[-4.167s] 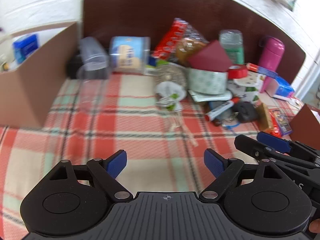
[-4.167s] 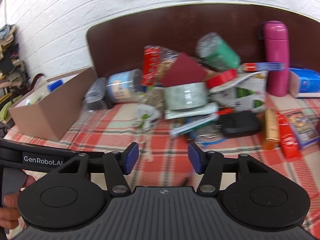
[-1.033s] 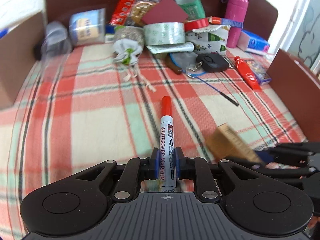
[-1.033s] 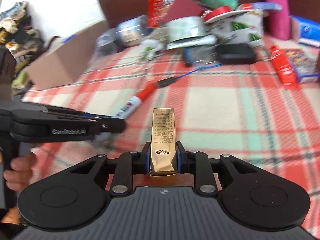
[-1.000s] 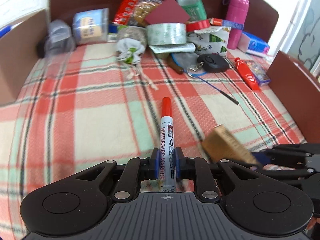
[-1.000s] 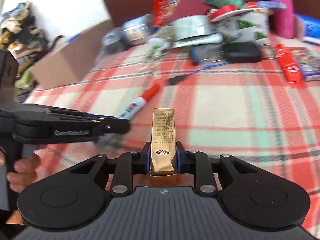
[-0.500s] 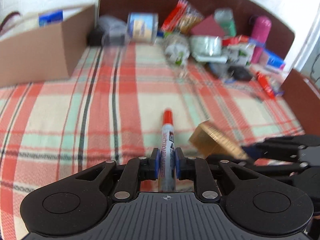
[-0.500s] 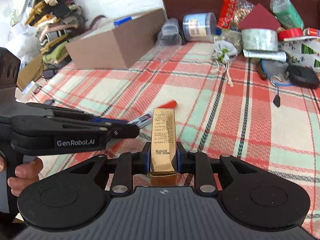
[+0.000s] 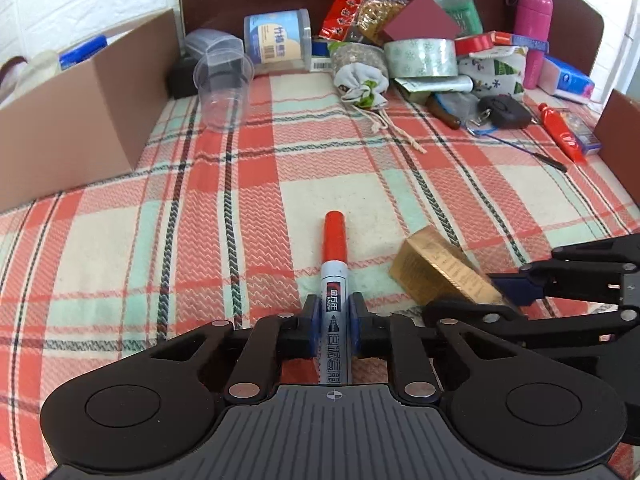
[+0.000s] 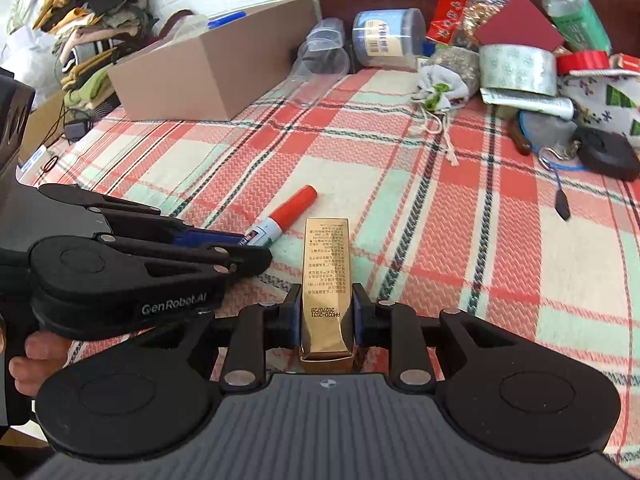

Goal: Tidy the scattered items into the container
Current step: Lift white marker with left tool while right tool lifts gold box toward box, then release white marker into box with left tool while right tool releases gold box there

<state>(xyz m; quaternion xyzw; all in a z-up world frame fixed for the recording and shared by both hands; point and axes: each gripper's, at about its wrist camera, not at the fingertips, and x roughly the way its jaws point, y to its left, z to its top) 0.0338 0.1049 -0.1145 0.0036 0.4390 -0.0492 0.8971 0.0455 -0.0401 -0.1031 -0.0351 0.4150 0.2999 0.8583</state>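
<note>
In the left wrist view, the left hand-held gripper (image 9: 334,322) is closing its jaws on a red-capped whiteboard marker (image 9: 334,276), pads pressing the barrel near mid-length; it looks light, stiff and smooth, so gripping the labelled barrel rather than the cap seems safest. In the right wrist view, the right hand-held gripper (image 10: 326,318) clamps a gold carton (image 10: 326,276) by its narrow sides above the plaid bed cover (image 10: 460,248), with the cardboard box (image 10: 208,76) well apart at upper left; the carton probably dents under hard squeezing.

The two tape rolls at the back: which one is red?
The small red tape roll, lying behind and right of the big patterned tape roll, which is pale green-white and much wider.
</note>
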